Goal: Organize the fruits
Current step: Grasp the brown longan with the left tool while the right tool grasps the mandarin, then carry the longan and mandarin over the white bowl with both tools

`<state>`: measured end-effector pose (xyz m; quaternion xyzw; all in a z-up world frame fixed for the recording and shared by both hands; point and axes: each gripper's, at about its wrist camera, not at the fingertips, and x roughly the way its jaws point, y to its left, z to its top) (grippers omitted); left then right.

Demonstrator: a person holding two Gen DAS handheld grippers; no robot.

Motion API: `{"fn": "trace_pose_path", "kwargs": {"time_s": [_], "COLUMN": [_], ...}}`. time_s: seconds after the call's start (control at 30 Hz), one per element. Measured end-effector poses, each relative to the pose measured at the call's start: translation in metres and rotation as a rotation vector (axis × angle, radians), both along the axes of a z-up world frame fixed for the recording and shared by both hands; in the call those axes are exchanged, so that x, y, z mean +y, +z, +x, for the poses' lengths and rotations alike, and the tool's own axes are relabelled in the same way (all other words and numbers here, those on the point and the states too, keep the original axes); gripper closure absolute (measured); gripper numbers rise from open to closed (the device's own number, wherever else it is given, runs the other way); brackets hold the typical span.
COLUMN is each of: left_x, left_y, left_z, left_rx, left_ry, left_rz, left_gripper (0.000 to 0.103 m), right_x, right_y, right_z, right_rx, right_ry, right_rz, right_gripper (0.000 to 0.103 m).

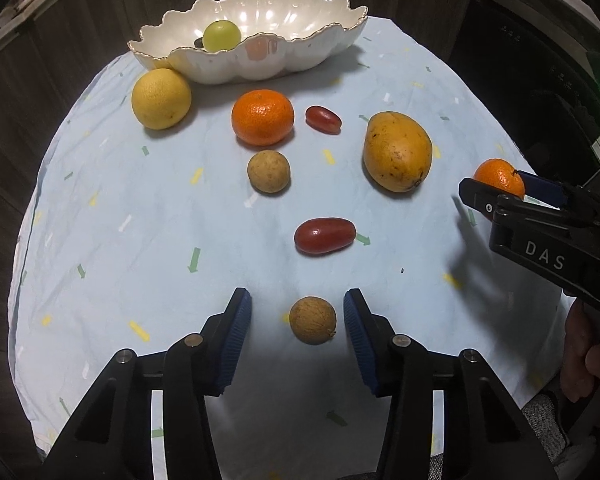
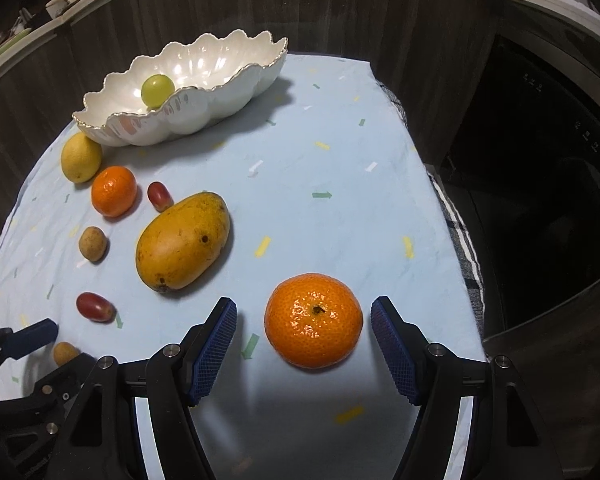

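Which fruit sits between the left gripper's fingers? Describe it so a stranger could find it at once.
Start at the white scalloped bowl and come down the pale blue cloth to its near edge. Between the left gripper pads lies a small round tan fruit, nearer than its twin and the red fruit.

One white scalloped ceramic bowl [image 1: 260, 60], one green round fruit [image 1: 221, 35] inside, one yellow lemon [image 1: 161, 99], two orange mandarins [image 1: 262, 117] [image 2: 313, 320], one yellow-orange mango [image 1: 397, 151], two red oblong fruits [image 1: 323, 119] [image 1: 325, 235], two small tan round fruits [image 1: 268, 171] [image 1: 312, 320].
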<state>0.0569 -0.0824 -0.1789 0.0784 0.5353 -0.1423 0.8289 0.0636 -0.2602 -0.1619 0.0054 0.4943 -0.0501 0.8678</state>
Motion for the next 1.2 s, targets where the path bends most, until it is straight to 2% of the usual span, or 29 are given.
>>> {"fn": "trace_pose_path", "kwargs": {"time_s": [0.2,0.37,0.43,1.2], "left_x": [0.0,-0.001,-0.001,0.007], "left_y": [0.0,0.001,0.001,0.02], "left_z": [0.0,-0.001,-0.001,0.0], "left_rx": [-0.006,-0.007,-0.005,-0.051], "left_ry": [-0.004,-0.015,-0.014,0.006], "left_rz": [0.002,-0.01,-0.014,-0.03], "left_gripper": [0.067,0.08,0.08,0.08], "right_x": [-0.001,-0.001,0.0,0.008], "right_y": [-0.008,-0.009,-0.008,0.015], "right_z": [0.003,0.004,0.003,-0.002], "right_rx": [0.026,0.019,0.015,-0.038], "right_ry": [-0.003,0.003,0.009,0.036], "right_rz": [0.017,0.027,0.028,0.02], "right_gripper": [0.035,0.047,0.054,0.056]}}
